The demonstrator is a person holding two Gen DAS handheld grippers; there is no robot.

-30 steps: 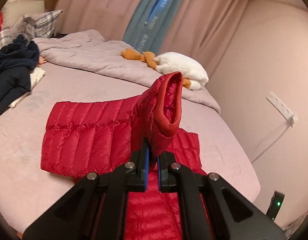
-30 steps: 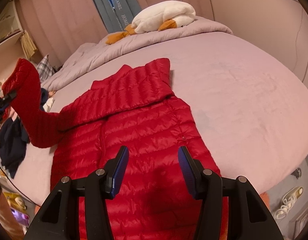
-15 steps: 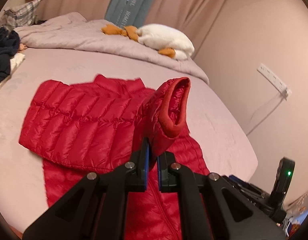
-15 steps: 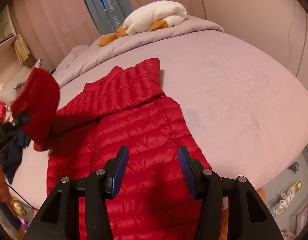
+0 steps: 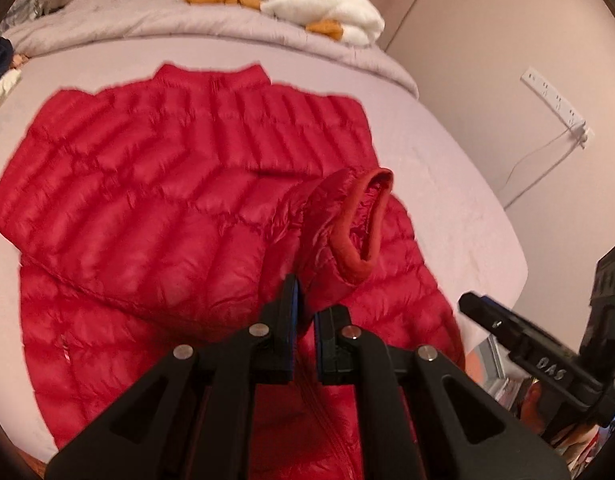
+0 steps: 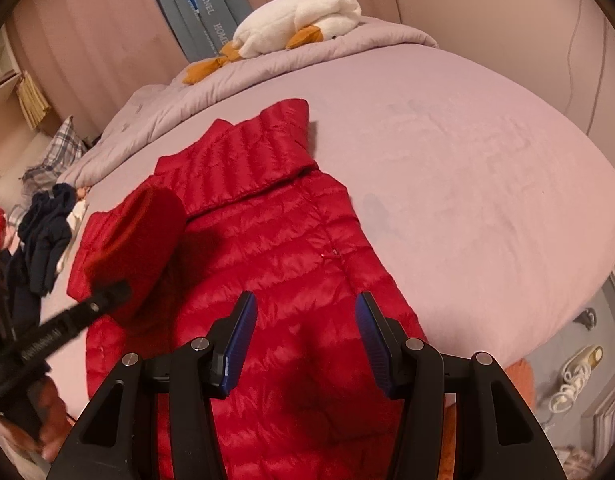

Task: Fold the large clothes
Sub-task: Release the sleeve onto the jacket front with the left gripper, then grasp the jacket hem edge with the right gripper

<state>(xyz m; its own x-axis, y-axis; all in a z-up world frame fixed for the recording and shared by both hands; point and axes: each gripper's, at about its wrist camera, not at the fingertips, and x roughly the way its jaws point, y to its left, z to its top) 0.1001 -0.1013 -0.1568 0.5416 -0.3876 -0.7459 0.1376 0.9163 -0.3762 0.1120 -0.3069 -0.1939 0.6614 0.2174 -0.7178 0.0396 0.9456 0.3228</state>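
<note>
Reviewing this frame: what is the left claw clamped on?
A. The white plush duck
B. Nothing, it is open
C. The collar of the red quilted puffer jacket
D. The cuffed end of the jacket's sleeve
D: in the left wrist view the left claw is shut on the sleeve end of the red quilted puffer jacket, its cuff opening standing just beyond the tips.
</note>
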